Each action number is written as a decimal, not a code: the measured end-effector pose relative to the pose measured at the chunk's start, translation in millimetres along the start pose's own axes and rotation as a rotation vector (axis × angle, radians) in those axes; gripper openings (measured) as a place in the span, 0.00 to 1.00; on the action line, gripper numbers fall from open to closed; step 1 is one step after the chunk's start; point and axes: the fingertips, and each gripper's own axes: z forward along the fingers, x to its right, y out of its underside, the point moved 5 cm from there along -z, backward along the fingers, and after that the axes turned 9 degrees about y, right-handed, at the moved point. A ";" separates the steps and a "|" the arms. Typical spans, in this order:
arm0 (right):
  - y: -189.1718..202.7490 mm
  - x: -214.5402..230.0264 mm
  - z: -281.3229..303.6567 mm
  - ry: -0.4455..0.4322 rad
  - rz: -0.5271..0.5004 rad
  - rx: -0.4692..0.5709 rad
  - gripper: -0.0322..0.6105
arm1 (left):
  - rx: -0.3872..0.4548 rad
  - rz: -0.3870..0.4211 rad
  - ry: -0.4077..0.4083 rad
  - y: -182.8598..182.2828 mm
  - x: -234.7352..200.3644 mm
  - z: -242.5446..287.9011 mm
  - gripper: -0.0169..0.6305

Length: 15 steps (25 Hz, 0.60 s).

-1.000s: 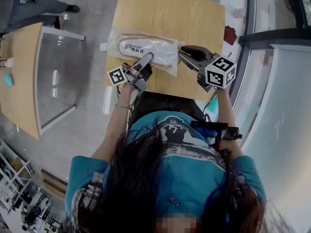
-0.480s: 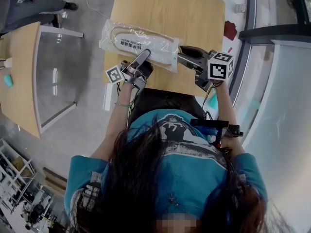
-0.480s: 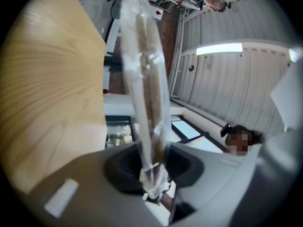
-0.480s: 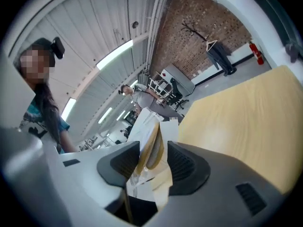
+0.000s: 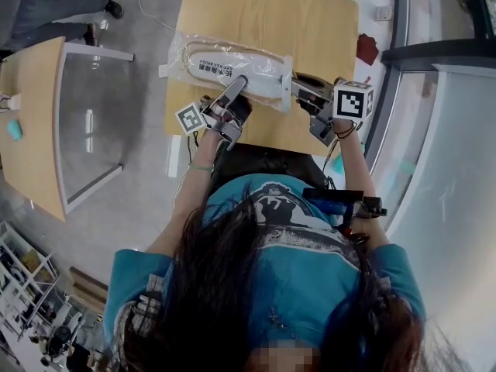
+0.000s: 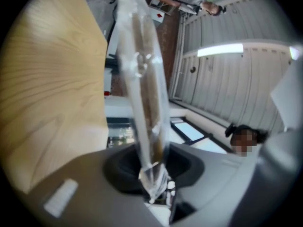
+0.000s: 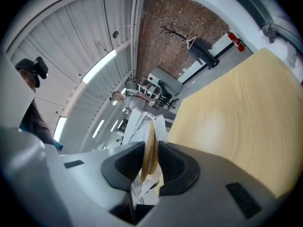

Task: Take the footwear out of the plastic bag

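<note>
The left gripper (image 5: 239,84) has just narrowed its jaws and pinches only a thin fold of the plastic bag (image 5: 177,62) at their tips. Film that slight could slide free or tear under a hard pull. Beyond those tips the slipper (image 5: 232,62) lies inside the bag, which spans from one tool to the other over the table (image 5: 271,10). The right gripper (image 5: 297,90), whose jaws have just closed further, clamps the bag's other end and, it seems, the slipper's sole edge with it. Gripping the footwear through the film would likely keep it trapped when the bag is pulled.
</note>
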 end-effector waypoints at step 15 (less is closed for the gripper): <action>5.7 22.9 -5.5 0.093 0.088 -0.085 0.17 | -0.047 0.163 -0.254 -7.6 -23.5 5.9 0.28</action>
